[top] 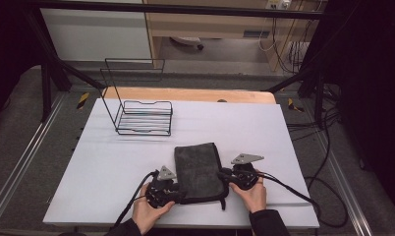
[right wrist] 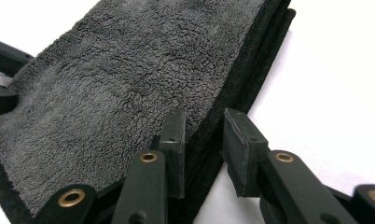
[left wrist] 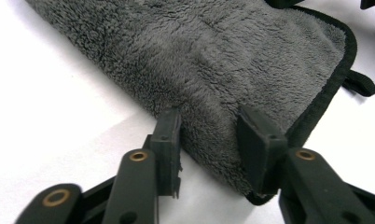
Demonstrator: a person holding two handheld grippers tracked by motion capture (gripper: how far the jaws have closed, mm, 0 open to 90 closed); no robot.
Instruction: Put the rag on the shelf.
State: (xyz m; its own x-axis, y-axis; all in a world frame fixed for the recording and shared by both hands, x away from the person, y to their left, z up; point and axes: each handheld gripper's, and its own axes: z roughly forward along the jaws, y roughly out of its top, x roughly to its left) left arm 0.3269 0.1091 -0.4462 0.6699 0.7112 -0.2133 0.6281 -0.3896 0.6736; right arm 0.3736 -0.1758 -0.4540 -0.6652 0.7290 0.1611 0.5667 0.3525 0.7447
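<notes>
Folded dark grey fleece towel with black stitched edging (top: 199, 169), lying flat near the front edge of the white tabletop (top: 112, 167).

The towel forms a rectangle whose long sides run away from the person. Its plush pile faces up, and the layers are stacked along the right-hand side, where the black hem doubles (right wrist: 244, 70). A short black fabric loop (top: 223, 202) sticks out from the near right corner. The near left corner (left wrist: 251, 196) rests on the tabletop, and the cloth there is smooth apart from a faint crease.
</notes>
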